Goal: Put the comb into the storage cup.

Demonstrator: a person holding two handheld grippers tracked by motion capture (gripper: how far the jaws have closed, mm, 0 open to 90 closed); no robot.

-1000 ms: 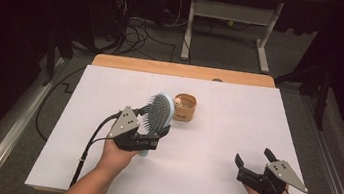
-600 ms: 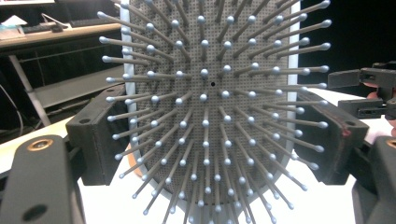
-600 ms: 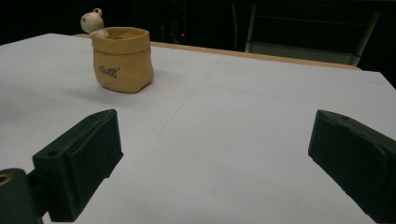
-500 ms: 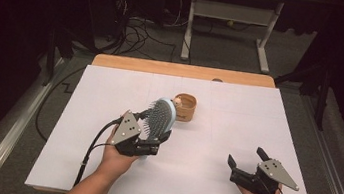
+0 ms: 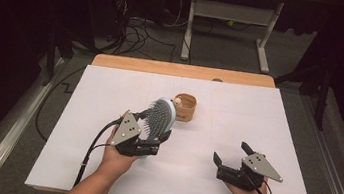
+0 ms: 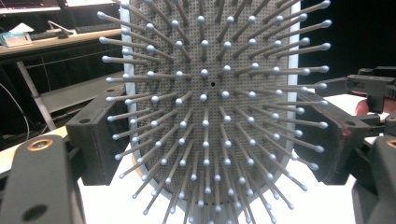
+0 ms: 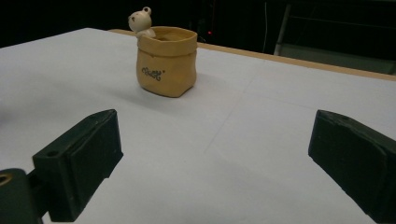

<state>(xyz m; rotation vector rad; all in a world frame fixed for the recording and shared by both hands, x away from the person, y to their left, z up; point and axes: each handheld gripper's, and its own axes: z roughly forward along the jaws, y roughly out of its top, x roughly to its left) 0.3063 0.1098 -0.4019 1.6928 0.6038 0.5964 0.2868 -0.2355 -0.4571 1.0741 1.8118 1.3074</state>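
Observation:
A light-blue hairbrush with grey pins is held up off the table, pins toward the person, and my left gripper is shut on it. In the left gripper view the brush head stands between the two black jaws, which press on its rim. Just behind the brush, a tan sack-shaped pot with a small bear on its rim stands on the table. My right gripper rests low at the near right, open and with nothing in it. Its jaws point toward the pot, well short of it.
A white sheet covers the table, with a wooden strip at the far edge. Beyond it are a dark floor with cables and a white frame's legs. The left gripper's cable trails down toward the near edge.
My right gripper has slid to the left along the near part of the table, still open. The left gripper with the brush has stayed where it was.

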